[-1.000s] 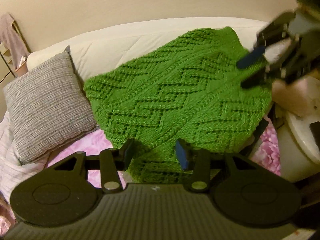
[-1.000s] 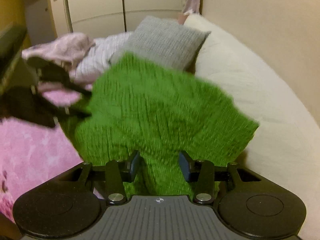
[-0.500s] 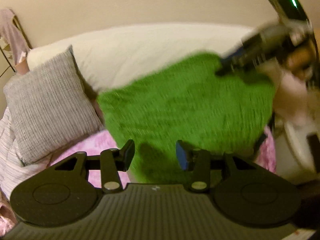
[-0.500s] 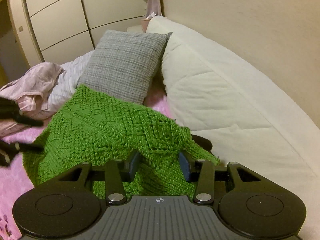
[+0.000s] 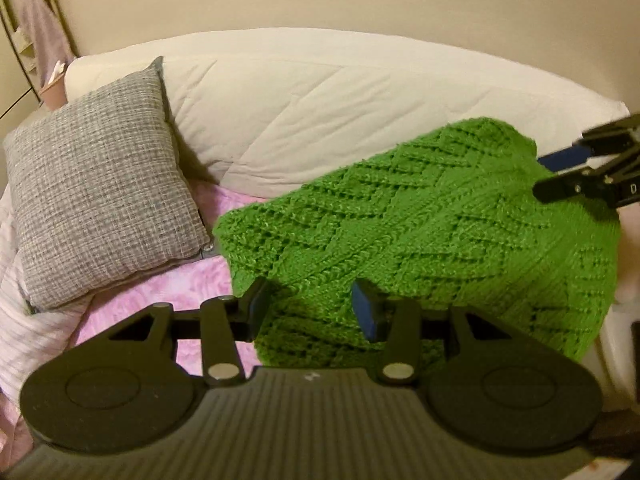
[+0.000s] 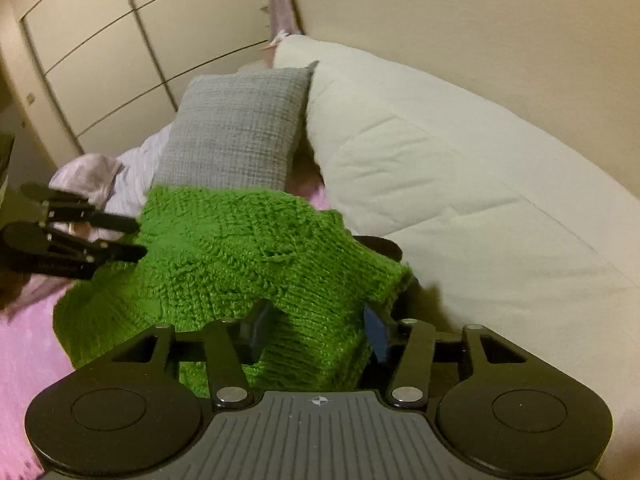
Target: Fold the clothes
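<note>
Where knit bunches, right gripper pad contact unclear

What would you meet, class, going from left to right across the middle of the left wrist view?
Grey cushion → green knitted garment → right gripper, its jaws opening at the garment's right edge.

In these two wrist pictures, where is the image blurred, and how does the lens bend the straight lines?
Left wrist view: the green knit and the grey cushion are sharp; the right tongs at the edge are slightly smeared. Right wrist view: the knit is softened by motion blur; the wardrobe doors curve strongly from the fisheye. Both have warm, dim light.
</note>
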`<action>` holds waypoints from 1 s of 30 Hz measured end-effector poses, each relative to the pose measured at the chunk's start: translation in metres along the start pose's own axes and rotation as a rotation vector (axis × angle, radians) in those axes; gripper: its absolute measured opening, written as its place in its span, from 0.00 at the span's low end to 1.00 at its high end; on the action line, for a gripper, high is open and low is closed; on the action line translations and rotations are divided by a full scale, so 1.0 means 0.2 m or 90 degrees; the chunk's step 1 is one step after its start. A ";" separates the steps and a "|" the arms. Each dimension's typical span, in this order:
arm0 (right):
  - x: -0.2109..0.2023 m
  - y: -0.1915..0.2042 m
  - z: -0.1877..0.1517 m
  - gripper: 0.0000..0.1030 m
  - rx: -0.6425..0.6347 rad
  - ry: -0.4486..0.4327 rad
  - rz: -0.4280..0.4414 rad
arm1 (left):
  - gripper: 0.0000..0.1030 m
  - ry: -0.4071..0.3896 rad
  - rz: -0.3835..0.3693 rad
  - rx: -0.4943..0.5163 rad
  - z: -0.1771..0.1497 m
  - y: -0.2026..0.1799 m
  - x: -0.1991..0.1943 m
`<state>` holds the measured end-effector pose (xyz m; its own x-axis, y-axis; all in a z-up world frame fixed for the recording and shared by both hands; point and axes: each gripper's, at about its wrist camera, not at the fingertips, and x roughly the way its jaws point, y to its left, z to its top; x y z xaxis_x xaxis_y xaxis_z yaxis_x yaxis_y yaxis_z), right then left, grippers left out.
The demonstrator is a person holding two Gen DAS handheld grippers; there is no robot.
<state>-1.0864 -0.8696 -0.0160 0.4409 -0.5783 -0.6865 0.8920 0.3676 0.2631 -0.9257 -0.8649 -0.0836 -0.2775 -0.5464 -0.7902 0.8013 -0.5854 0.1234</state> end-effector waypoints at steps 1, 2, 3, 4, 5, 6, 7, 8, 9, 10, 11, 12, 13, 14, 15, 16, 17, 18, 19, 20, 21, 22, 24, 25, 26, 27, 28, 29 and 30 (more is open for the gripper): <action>-0.01 0.01 0.01 0.46 0.000 0.000 0.000 | 0.39 -0.003 0.004 -0.001 0.00 0.00 -0.03; -0.04 0.02 0.01 0.46 -0.003 -0.004 -0.001 | 0.39 -0.007 0.009 -0.001 0.00 -0.01 -0.06; -0.07 0.04 0.01 0.46 -0.007 -0.010 -0.004 | 0.39 -0.010 0.013 -0.005 -0.01 -0.01 -0.09; -0.10 0.06 0.01 0.47 -0.006 -0.016 -0.006 | 0.40 -0.015 0.018 -0.010 -0.01 0.00 -0.13; -0.15 0.08 0.00 0.49 0.001 -0.024 -0.010 | 0.44 -0.022 0.024 -0.021 -0.02 0.00 -0.18; -0.19 0.09 -0.01 0.52 0.008 -0.031 -0.015 | 0.47 -0.029 0.031 -0.041 -0.04 0.00 -0.24; -0.22 0.11 -0.02 0.54 0.015 -0.038 -0.020 | 0.56 -0.034 0.033 -0.063 -0.05 0.01 -0.29; -0.27 0.14 -0.05 0.58 0.022 -0.044 -0.026 | 0.66 -0.040 0.036 -0.087 -0.09 0.01 -0.34; -0.30 0.17 -0.08 0.64 0.025 -0.046 -0.031 | 0.69 -0.040 0.043 -0.112 -0.13 0.01 -0.40; -0.34 0.21 -0.12 0.66 0.031 -0.048 -0.037 | 0.70 -0.038 0.042 -0.132 -0.17 0.00 -0.44; -0.38 0.25 -0.16 0.70 0.039 -0.050 -0.043 | 0.74 -0.037 0.038 -0.147 -0.20 0.00 -0.48; -0.41 0.28 -0.19 0.73 0.048 -0.051 -0.049 | 0.78 -0.035 0.038 -0.162 -0.25 -0.01 -0.52; -0.44 0.32 -0.23 0.75 0.056 -0.053 -0.056 | 0.83 -0.031 0.040 -0.173 -0.29 -0.03 -0.55; -0.48 0.37 -0.27 0.77 0.066 -0.056 -0.065 | 0.84 -0.029 0.042 -0.184 -0.34 -0.04 -0.58; -0.52 0.41 -0.32 0.79 0.074 -0.059 -0.073 | 0.86 -0.028 0.041 -0.198 -0.39 -0.06 -0.62; -0.55 0.46 -0.35 0.80 0.080 -0.062 -0.082 | 0.89 -0.028 0.037 -0.209 -0.44 -0.08 -0.66; -0.58 0.50 -0.40 0.81 0.086 -0.064 -0.093 | 0.93 -0.030 0.039 -0.214 -0.48 -0.10 -0.71; -0.62 0.56 -0.44 0.81 0.095 -0.066 -0.104 | 0.95 -0.032 0.044 -0.216 -0.53 -0.12 -0.75; -0.64 0.60 -0.47 0.81 0.104 -0.067 -0.114 | 0.97 -0.035 0.048 -0.214 -0.57 -0.15 -0.80; -0.68 0.65 -0.51 0.81 0.114 -0.064 -0.126 | 0.99 -0.040 0.051 -0.214 -0.61 -0.17 -0.84; -0.70 0.70 -0.54 0.81 0.121 -0.060 -0.136 | 0.99 -0.043 0.052 -0.215 -0.66 -0.19 -0.89; -0.72 0.74 -0.57 0.82 0.126 -0.054 -0.148 | 0.99 -0.044 0.052 -0.216 -0.70 -0.21 -0.94; -0.78 0.84 -0.63 0.82 0.134 -0.044 -0.162 | 0.99 -0.047 0.055 -0.220 -0.78 -0.25 -1.03; -0.80 0.88 -0.65 0.82 0.131 -0.041 -0.165 | 0.99 -0.050 0.056 -0.221 -0.81 -0.26 -1.07; -0.82 0.93 -0.67 0.82 0.126 -0.039 -0.170 | 0.99 -0.053 0.058 -0.222 -0.84 -0.27 -1.10; -0.84 0.97 -0.70 0.82 0.122 -0.036 -0.175 | 0.99 -0.057 0.063 -0.223 -0.88 -0.29 -1.14; -0.86 1.01 -0.72 0.82 0.121 -0.033 -0.180 | 0.99 -0.061 0.065 -0.225 -0.90 -0.30 -1.17; -0.89 1.05 -0.75 0.82 0.123 -0.030 -0.185 | 0.99 -0.066 0.064 -0.227 -0.94 -0.31 -1.20; -0.91 1.08 -0.77 0.82 0.124 -0.028 -0.186 | 0.99 -0.070 0.065 -0.230 -0.96 -0.32 -1.23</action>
<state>-0.9895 -0.5724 0.0617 0.1643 -0.6713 -0.7227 0.9816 0.0389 0.1871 -0.8062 -0.5786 -0.0124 -0.2257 -0.6633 -0.7135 0.9573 -0.2867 -0.0362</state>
